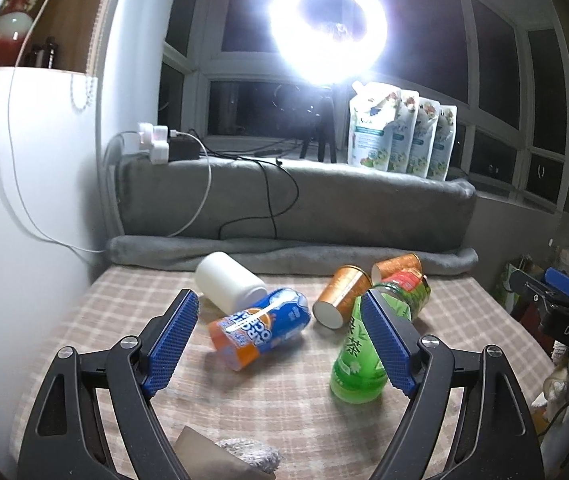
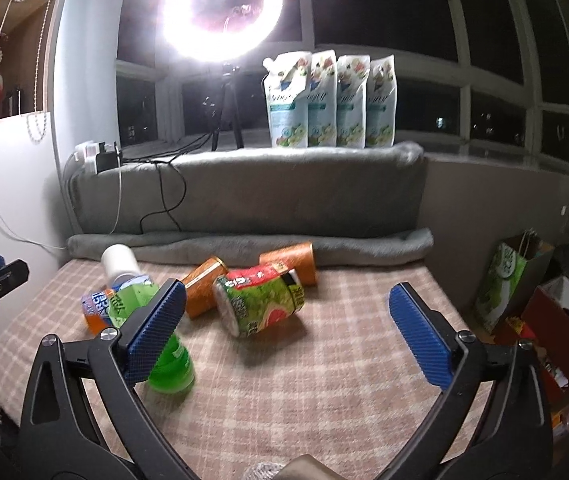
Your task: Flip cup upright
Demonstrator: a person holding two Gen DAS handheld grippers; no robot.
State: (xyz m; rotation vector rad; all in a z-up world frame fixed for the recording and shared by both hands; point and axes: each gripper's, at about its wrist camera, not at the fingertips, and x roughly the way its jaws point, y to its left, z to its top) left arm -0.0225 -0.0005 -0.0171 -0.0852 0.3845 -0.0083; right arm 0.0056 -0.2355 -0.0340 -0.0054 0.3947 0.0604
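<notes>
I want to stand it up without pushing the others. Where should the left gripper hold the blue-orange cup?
Probably across the middle of the blue-orange cup, coming from above. It lies on its side, and the open left gripper already faces it; the white bottle crowds its far end.

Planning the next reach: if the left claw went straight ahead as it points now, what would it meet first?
Probably the blue-and-orange can lying on its side between the open left claw; depth is uncertain.
</notes>
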